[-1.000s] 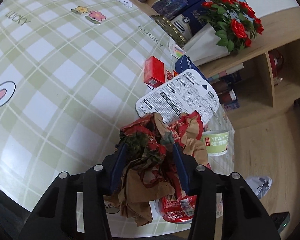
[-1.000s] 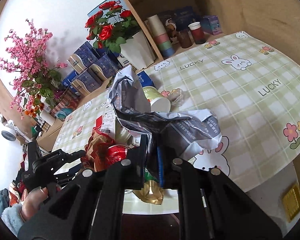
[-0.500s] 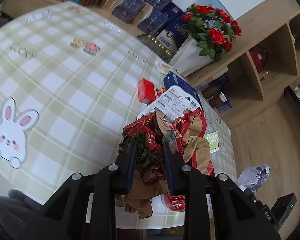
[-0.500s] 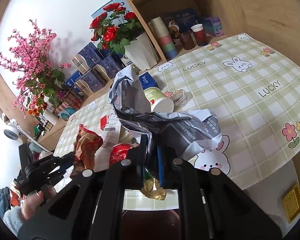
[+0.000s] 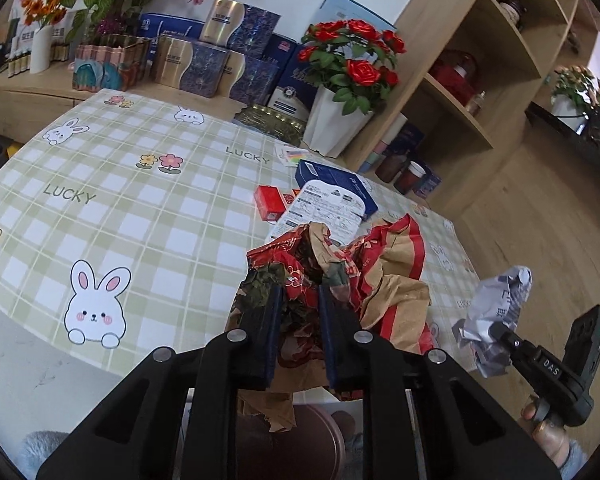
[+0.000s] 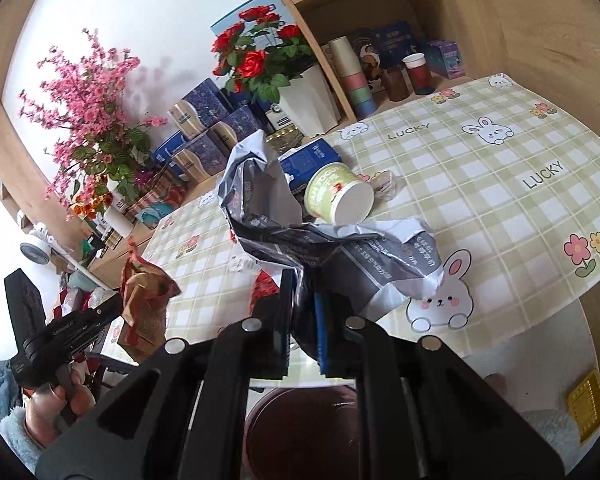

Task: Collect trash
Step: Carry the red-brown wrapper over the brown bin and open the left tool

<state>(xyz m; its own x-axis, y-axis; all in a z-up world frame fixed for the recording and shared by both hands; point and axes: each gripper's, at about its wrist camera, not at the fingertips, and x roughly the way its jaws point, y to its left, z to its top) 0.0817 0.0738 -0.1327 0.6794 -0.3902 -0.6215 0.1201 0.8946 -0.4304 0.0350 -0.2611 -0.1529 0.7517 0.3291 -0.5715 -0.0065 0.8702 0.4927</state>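
Left wrist view: my left gripper (image 5: 298,300) is clamped on the red-brown paper bag (image 5: 380,280); my right gripper (image 6: 302,300) pinches the grey wrapper (image 6: 320,240). The dark bin (image 6: 300,432) sits directly below both (right looks nearer).

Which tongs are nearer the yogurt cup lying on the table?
Right. The right tongs, clamping a grey wrapper, sit just short of the yogurt cup; the left tongs are farther aside.
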